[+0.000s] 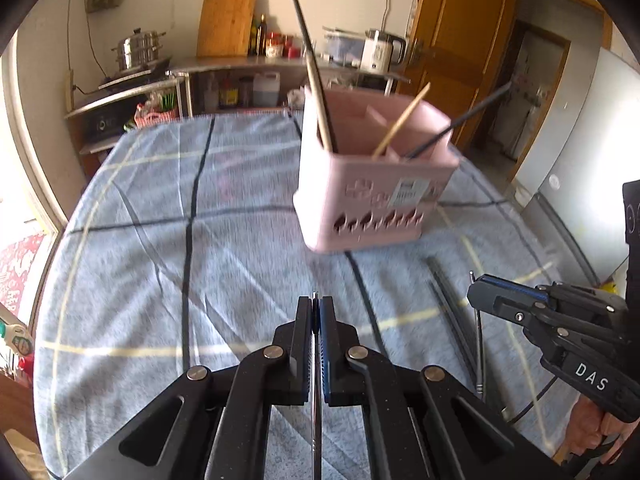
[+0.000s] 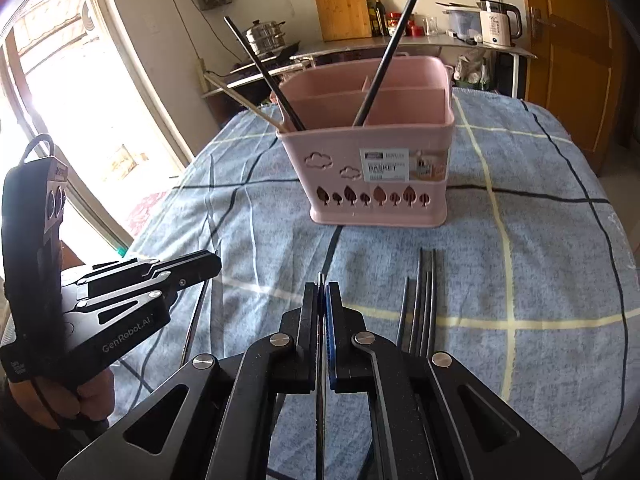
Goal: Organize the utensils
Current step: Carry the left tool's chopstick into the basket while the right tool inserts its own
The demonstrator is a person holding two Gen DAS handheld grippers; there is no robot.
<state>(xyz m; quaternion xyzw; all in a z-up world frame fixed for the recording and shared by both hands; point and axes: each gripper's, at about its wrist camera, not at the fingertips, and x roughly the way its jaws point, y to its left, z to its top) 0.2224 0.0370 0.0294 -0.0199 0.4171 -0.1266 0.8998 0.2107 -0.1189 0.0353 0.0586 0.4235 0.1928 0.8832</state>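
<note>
A thin metal utensil (image 1: 315, 320) is pinched in the left gripper (image 1: 315, 312); another utensil (image 2: 321, 296) is clamped in the right gripper (image 2: 321, 300). The pink basket (image 2: 372, 168) is seen mid-table, its label readable only from the right wrist. Dark chopsticks (image 2: 424, 304) lie beside it.

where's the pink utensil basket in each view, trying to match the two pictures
Left wrist view: the pink utensil basket stands right of centre in the upper half, seen corner-on, on the blue plaid cloth.
Right wrist view: the basket is centred in the upper half, label side facing the camera.
Shared landmark: the wooden cutting board leaning on the back wall.
</note>
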